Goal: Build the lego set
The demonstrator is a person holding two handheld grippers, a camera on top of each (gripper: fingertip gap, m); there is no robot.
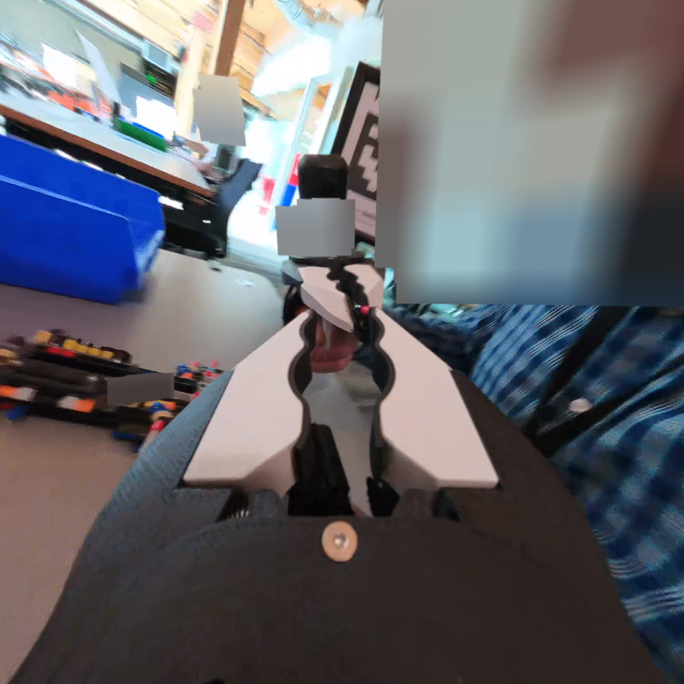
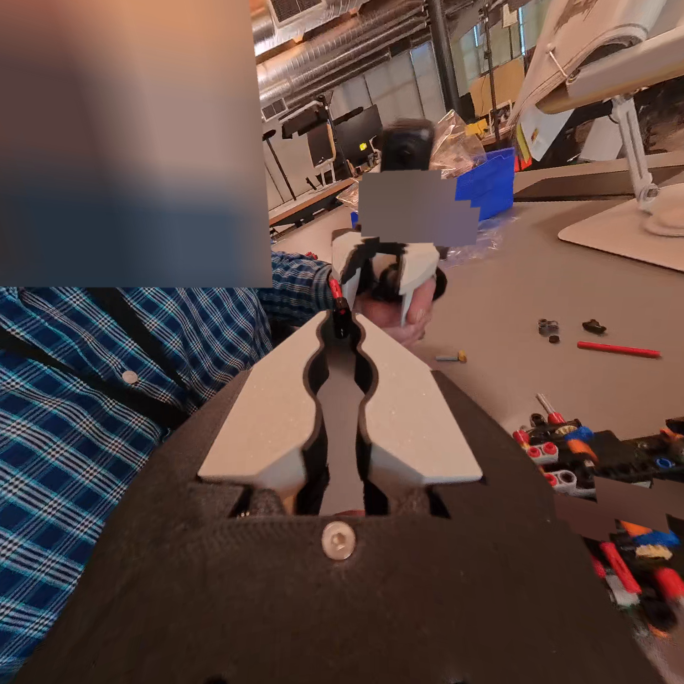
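Right gripper (image 2: 342, 314) around black-red pin (image 2: 339, 322)

Your two tools meet tip to tip at the centre of each frame, pointing at one another above the desk. Your left tool (image 1: 341, 318) has its fingers spread, with the nose of the other tool reaching into the gap. Your right tool (image 2: 341, 318) has its tips drawn close, pinching a small black-and-red piece (image 2: 339, 320). Your right hand (image 1: 329, 357) and left hand (image 2: 403, 314) each wrap a handle behind the fingers.
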